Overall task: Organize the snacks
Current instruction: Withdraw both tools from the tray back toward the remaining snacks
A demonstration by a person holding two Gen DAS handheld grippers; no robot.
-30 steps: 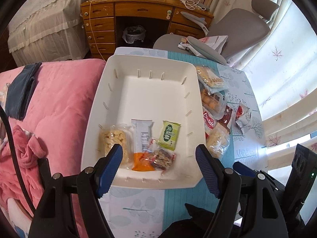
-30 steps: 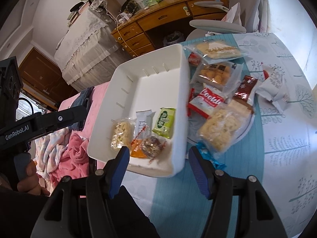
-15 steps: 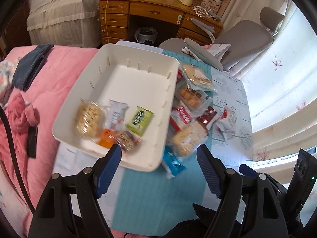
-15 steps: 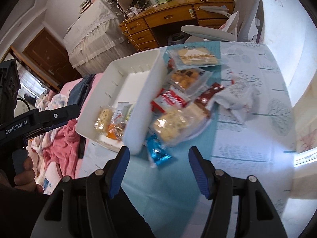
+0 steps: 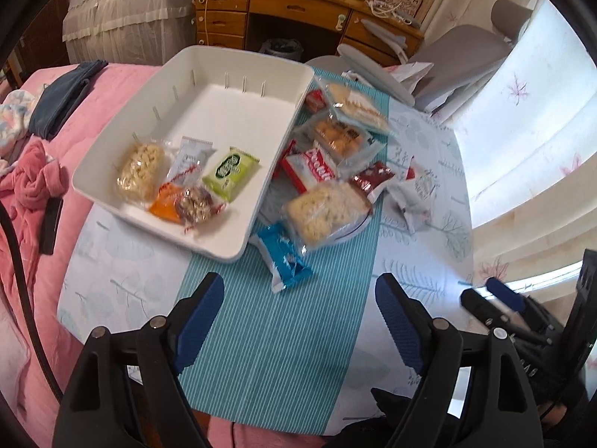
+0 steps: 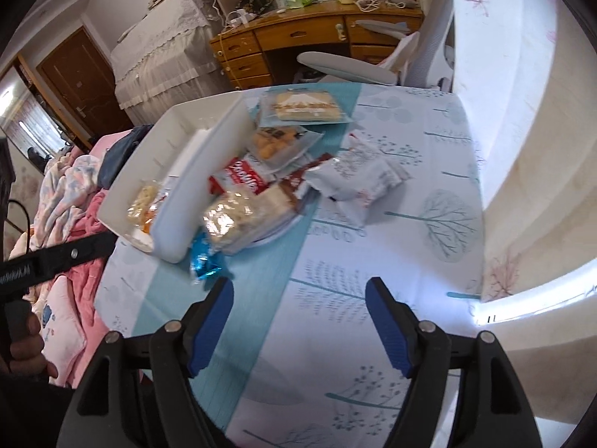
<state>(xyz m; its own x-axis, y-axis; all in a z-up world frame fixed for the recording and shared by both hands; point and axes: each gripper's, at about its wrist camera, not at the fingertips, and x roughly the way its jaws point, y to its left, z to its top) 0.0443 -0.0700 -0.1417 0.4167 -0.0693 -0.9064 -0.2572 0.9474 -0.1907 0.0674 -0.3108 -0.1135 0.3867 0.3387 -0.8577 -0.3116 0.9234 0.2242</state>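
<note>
A white bin on the table holds several snacks at its near end: a puffed-rice pack, a green packet, an orange-and-white packet. Right of it lies a pile: a blue packet, a rice-cake pack, a red-and-white packet, a white pouch. The bin, the blue packet and the white pouch also show in the right wrist view. My left gripper is open and empty, short of the blue packet. My right gripper is open and empty above bare tablecloth.
A pink quilt lies left of the table. A wooden desk and a grey chair stand behind. A curtained window runs along the right. The left gripper's arm crosses the right wrist view.
Both grippers have swung right and pulled back from the bin. The snack pile and the table's right half have come into view. Nothing was taken hold of.
</note>
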